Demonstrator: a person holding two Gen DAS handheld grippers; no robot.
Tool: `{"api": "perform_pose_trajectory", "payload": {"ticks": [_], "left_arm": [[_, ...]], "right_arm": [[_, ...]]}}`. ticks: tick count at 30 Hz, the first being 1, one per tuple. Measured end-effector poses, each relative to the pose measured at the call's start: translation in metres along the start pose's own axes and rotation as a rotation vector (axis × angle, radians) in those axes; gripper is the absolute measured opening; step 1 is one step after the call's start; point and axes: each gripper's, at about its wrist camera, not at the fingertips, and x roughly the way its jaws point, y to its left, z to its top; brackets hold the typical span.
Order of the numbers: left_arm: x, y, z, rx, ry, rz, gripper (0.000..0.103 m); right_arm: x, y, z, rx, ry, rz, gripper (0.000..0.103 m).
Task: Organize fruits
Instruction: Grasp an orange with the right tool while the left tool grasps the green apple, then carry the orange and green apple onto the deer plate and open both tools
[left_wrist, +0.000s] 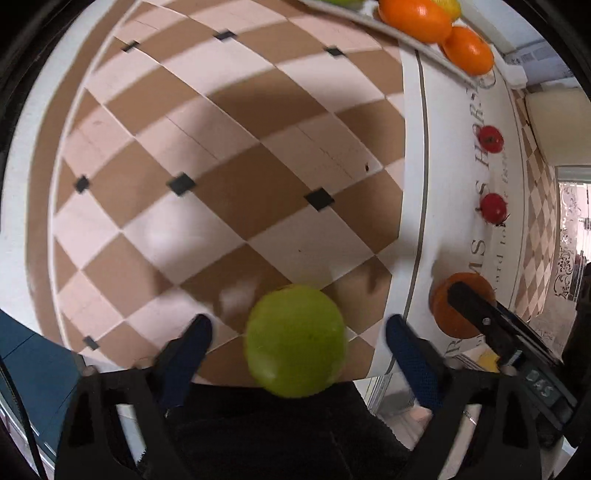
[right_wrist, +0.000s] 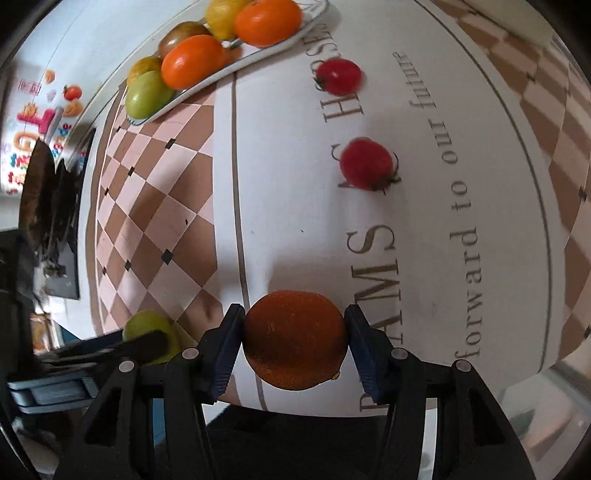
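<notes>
Left hand-held gripper (left_wrist: 297, 330): spread wide, green fruit (left_wrist: 295, 339) between the fingers, touching neither. Right hand-held gripper (right_wrist: 294, 338): clamped on dark orange fruit (right_wrist: 294, 339), both pads touching, above the counter (right_wrist: 295, 206) edge. Two red tomatoes (right_wrist: 365, 163) loose on the lettered cloth. Tray (right_wrist: 236, 62) of assorted fruit at far edge.

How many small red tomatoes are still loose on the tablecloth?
2. One tomato lies farther off, nearer the fruit tray; the other tomato lies closer, ahead of the orange in the right hand-held gripper. More could be outside the views.
</notes>
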Motion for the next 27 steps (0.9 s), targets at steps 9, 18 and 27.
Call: {"api": "perform_pose_trajectory", "payload": {"ticks": [9, 18, 27], "left_arm": [[0.004, -0.008, 0.001, 0.019, -0.049, 0.008, 0.053], [-0.004, -0.004, 0.021, -0.002, -0.069, 0.019, 0.053], [-0.017, 0.009, 0.04, -0.049, -0.033, -0.099, 0.053]], "right_arm": [[0.005, -0.008, 0.002, 0.064, 0.052, 0.044, 0.06], [0.014, 0.008, 0.0, -0.004, 0.084, -0.022, 0.06], [0.01, 0.007, 0.005, -0.018, 0.054, -0.003, 0.059]]}}
